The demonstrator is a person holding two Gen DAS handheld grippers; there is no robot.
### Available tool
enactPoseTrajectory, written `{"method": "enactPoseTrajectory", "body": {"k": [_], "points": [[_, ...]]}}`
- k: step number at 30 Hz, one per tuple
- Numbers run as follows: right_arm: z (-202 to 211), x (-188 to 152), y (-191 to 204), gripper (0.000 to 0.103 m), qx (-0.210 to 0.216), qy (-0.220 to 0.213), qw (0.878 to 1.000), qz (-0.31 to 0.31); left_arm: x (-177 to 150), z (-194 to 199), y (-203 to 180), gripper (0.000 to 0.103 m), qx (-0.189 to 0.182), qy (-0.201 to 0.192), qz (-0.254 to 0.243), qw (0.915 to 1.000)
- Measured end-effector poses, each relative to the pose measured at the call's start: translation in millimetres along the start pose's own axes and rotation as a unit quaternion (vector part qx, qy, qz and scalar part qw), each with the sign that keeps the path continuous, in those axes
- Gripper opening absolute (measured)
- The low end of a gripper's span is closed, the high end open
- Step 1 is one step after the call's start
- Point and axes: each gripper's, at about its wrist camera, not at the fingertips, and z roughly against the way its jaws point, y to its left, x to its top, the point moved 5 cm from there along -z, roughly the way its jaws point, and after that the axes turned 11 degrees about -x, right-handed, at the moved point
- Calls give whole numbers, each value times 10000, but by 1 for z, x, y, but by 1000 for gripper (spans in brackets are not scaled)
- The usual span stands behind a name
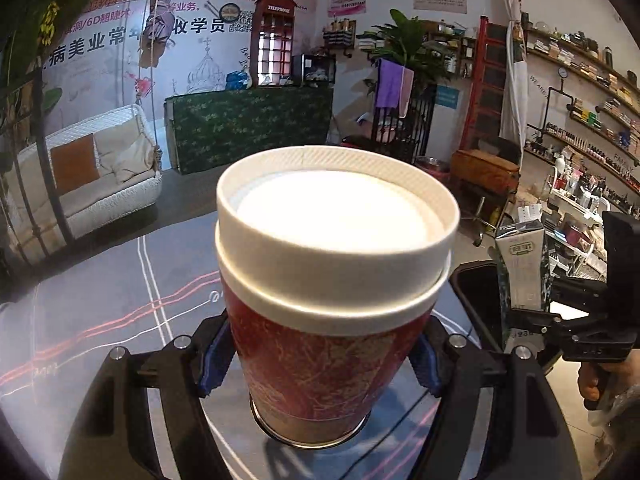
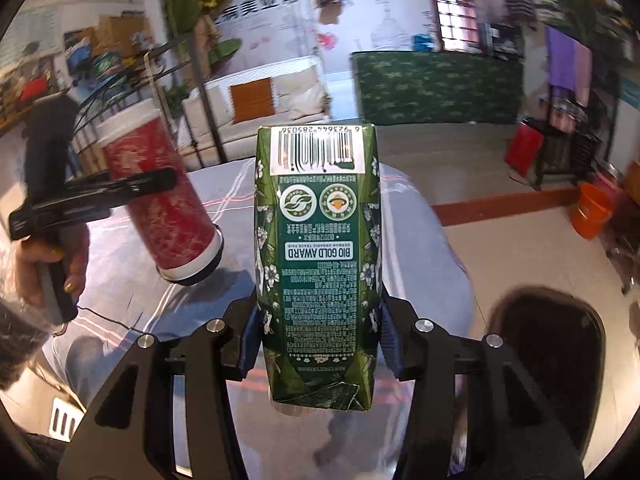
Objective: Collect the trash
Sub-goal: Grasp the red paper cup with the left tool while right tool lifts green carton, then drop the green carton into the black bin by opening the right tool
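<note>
My left gripper is shut on a red paper cup with a white lid, held upright above the shiny table. The cup also shows in the right wrist view, tilted, with the left gripper clamped on it. My right gripper is shut on a green drink carton, held above the table. The carton also shows in the left wrist view, held by the right gripper above a black bin.
The black bin's opening lies at the table's right edge. A thin black cable runs across the table. Beyond the table stand a white sofa, a green-covered counter and an orange bucket.
</note>
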Motion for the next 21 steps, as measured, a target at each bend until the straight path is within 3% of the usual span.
{"method": "enactPoseTrajectory", "body": {"k": [5, 11, 21], "points": [[29, -25, -38, 49, -525, -58, 9983, -263, 1, -10, -58, 72, -439, -119, -175, 9988], [44, -60, -92, 49, -1160, 161, 9906, -706, 0, -37, -114, 72, -1042, -77, -184, 9944], [4, -91, -164, 49, -2040, 989, 9661, -1238, -13, -75, -167, 72, -1529, 107, -156, 9881]]}}
